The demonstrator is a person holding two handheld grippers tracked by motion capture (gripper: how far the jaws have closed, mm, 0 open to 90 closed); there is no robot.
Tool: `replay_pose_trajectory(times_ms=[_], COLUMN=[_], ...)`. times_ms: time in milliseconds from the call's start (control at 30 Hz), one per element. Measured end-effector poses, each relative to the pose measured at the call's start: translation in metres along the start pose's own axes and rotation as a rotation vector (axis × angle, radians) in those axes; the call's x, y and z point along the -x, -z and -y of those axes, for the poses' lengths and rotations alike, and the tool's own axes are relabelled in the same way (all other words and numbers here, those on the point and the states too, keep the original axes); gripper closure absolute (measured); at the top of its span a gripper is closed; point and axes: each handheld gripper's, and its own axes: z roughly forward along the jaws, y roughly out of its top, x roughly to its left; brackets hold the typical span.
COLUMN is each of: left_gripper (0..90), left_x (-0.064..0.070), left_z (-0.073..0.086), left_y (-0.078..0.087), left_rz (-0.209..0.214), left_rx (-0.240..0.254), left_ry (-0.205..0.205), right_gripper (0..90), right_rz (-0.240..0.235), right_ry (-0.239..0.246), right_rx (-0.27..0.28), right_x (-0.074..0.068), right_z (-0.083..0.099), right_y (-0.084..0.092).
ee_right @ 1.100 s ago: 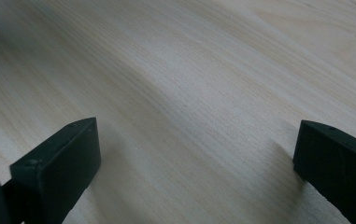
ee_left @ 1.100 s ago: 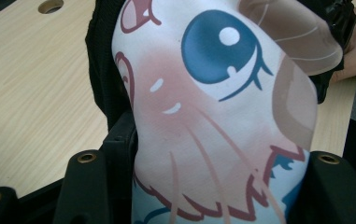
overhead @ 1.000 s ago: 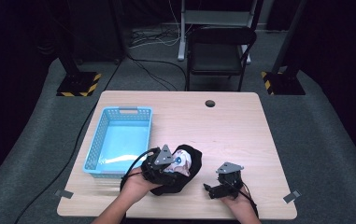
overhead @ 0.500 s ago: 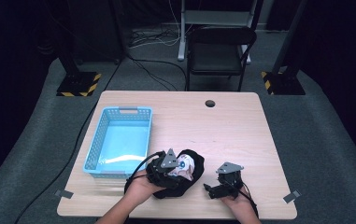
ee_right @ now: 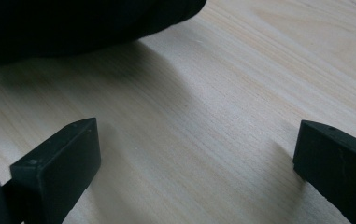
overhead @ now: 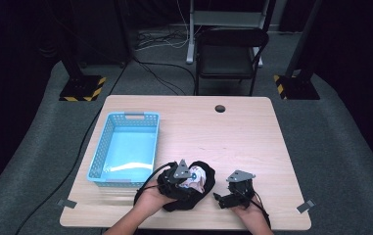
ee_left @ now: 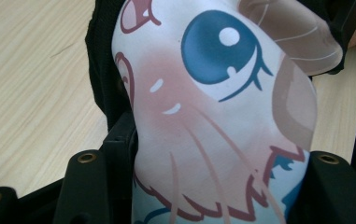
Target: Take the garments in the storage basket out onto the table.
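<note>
Dark studio, grey carpet, pale wood-grain table (overhead: 243, 132). Black fabric bundle (overhead: 201, 188) with glossy cartoon print, big blue eye (ee_left: 222, 56), soft and crumpled, at near table edge. Left gripper (overhead: 184, 177) clamped on it. Right gripper (overhead: 223, 198) just beside bundle, jaws spread over bare wood, nothing between. Perforated light-blue plastic basket (overhead: 106, 142) left of bundle. Black chair (overhead: 228, 54) beyond table.

You work at a light wooden table (overhead: 233, 132) with a round cable hole (overhead: 220, 108) near its far edge. It stands on grey carpet (overhead: 331, 147). Beyond the far edge you see a black chair (overhead: 230, 56), cables (overhead: 159, 41) on the floor and two yellow-and-black striped stand bases (overhead: 82, 88). Around that, the room is dark.
</note>
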Motion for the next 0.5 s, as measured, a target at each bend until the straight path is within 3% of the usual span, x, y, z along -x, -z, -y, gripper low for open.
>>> replay_pose_trajectory(times_ms=[500], left_gripper=[41.9], left_x=[0.001], left_z=[0.006], left_y=[-0.015], left_rz=[0.002], left_rx=[-0.022], left_ry=[0.012], right_gripper=[0.1], right_rz=[0.000], right_ry=[-0.001], right_rx=[0.000], right_x=[0.000], right_z=[0.000], right_y=[0.000])
